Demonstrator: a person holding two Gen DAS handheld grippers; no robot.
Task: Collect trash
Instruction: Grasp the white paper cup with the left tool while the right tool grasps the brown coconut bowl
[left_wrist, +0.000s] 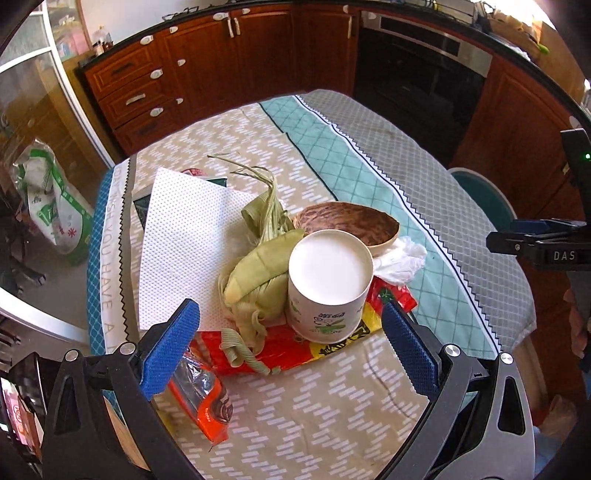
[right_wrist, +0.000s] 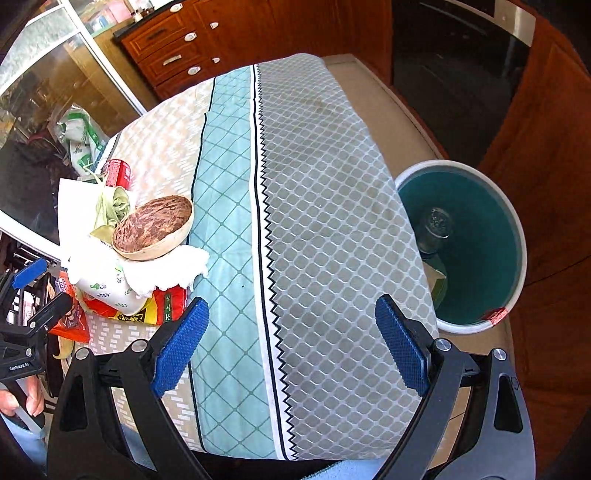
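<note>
Beside the table's right edge sits the bin (right_wrist: 476, 236); both spread claws, left (left_wrist: 291, 343) and right (right_wrist: 291, 339), hover empty.

Tablecloth (left_wrist: 110, 236) reads "YOU HAVE A"; other tool (left_wrist: 543, 247) apparently "DAS".

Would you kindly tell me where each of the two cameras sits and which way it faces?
Left wrist: on the left gripper, looking forward and down at the trash pile, mainly the paper cup; its own open blue fingers show, and the right gripper at the right edge.
Right wrist: on the right gripper, over bare tablecloth toward the bin beside the table; its open fingers show, and the left gripper and a hand at the left edge.
Shared: cup, coconut shell, tablecloth.
</note>
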